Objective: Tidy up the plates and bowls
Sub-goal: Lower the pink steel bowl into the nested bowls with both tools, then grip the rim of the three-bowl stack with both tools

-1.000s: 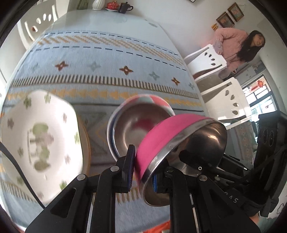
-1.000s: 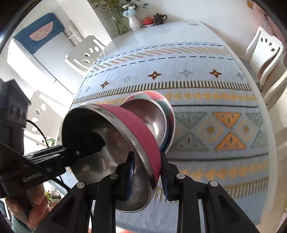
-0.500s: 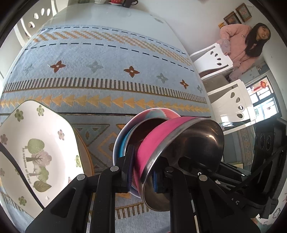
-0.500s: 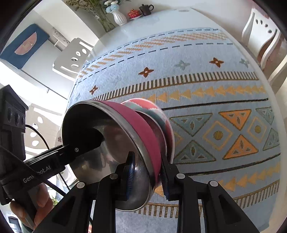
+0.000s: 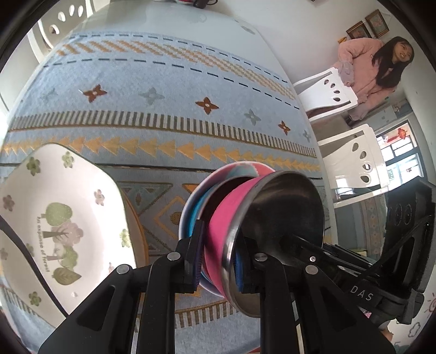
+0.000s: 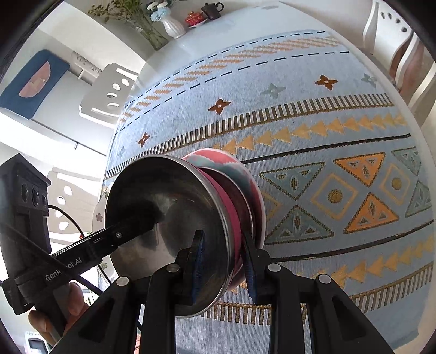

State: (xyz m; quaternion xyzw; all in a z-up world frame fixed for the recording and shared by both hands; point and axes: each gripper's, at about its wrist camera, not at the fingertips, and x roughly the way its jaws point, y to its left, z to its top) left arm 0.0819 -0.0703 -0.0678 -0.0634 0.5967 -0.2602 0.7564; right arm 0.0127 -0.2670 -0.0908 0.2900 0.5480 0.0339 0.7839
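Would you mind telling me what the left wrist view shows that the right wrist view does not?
Only the left wrist view shows the white flowered plate and a person in pink behind a white chair. Only the right wrist view shows the flower vase, the teapot and a hand. Both show the pink steel bowl nested in the patterned bowl on the blue tablecloth, with both grippers on its rim.
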